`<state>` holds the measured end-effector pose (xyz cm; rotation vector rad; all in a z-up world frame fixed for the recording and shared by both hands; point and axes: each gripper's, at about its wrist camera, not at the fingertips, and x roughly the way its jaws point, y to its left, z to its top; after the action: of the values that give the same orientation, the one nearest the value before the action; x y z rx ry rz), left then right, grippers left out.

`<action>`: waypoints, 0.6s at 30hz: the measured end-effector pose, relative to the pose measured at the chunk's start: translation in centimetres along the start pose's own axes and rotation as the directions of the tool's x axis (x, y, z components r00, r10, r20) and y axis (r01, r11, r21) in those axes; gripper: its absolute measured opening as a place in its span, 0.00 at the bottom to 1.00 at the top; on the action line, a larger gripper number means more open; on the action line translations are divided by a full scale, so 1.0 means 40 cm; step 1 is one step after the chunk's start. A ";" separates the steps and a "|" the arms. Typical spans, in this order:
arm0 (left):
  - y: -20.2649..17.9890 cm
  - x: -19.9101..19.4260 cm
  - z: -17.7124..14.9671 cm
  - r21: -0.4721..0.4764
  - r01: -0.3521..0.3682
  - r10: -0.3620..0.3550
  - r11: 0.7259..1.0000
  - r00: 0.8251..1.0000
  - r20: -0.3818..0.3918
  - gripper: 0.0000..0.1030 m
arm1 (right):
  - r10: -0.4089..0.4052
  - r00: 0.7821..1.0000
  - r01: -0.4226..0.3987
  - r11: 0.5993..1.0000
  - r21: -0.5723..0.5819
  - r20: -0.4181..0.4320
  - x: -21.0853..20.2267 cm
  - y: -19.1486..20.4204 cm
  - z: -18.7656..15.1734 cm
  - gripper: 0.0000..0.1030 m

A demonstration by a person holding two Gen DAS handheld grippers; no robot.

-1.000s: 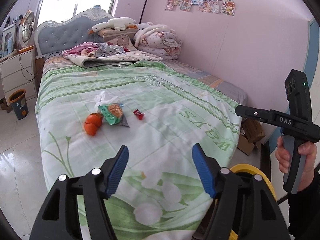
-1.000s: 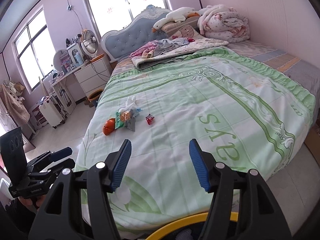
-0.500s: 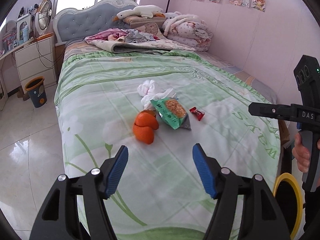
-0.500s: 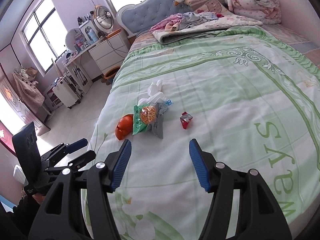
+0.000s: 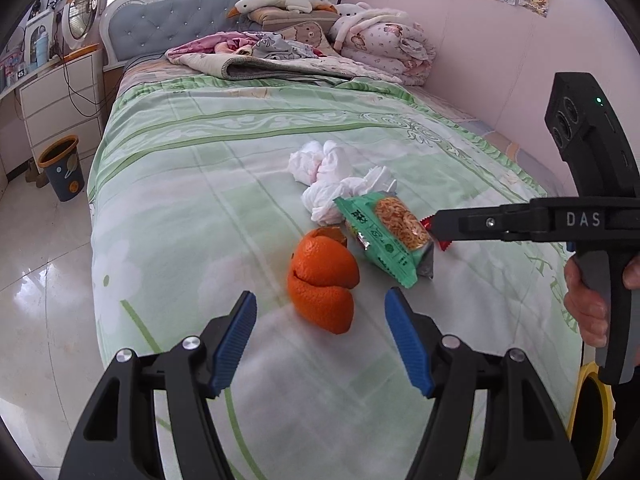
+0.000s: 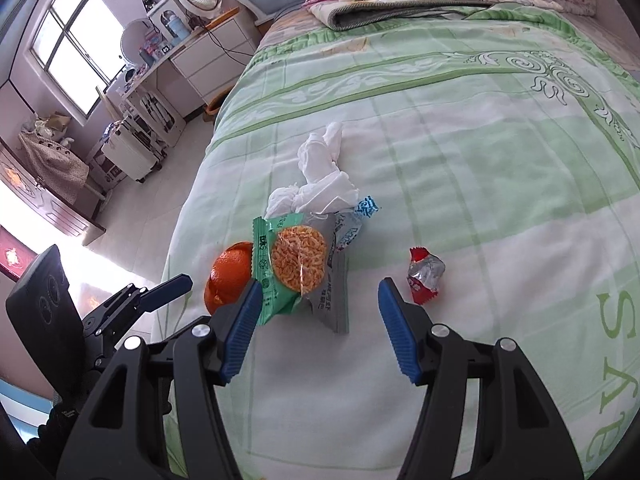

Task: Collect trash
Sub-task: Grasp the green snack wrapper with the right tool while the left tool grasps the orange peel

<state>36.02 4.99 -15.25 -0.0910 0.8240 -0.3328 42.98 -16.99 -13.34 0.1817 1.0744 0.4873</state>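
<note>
On the green bed cover (image 5: pixel 192 184), orange peel (image 5: pixel 322 280) lies beside snack wrapper (image 5: pixel 386 236); my left fingers (image 5: pixel 234 336), spread wide and empty, should straddle the peel and close gently, my right fingers (image 6: pixel 240 322) likewise spread.

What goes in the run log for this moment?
left gripper: open, before orange peel | right gripper: open, before snack wrapper | nothing held

On the bed (image 5: pixel 168 184), near its left edge, your peel (image 5: pixel 322 280) lies nearest the foot; the packet (image 5: pixel 386 236) touches it, tissue (image 5: pixel 332 180) behind toward the headboard, candy wrapper (image 6: pixel 425 276) right of the packet.
</note>
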 end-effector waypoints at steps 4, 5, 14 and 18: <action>0.002 0.027 0.003 0.002 0.009 -0.009 1.000 1.000 -0.010 0.60 | 0.008 0.999 -0.008 1.000 0.012 -0.040 0.054 -0.005 0.018 0.55; 0.003 0.032 0.003 0.000 0.011 -0.011 1.000 1.000 -0.012 0.56 | 0.008 0.999 -0.007 1.000 0.014 -0.046 0.065 -0.007 0.022 0.55; 0.021 0.059 0.006 -0.031 0.059 -0.060 0.998 0.998 -0.027 0.26 | 0.051 0.996 -0.050 0.999 0.019 -0.080 0.116 -0.007 0.061 0.19; 0.039 0.056 0.006 -0.064 0.086 -0.088 0.994 0.996 -0.017 0.25 | 0.053 0.996 -0.053 0.999 -0.008 -0.070 0.121 0.013 0.096 0.10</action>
<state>37.99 5.71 -16.99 -0.1831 0.8521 -0.3906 48.07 -13.94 -15.19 0.1858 1.1372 0.5500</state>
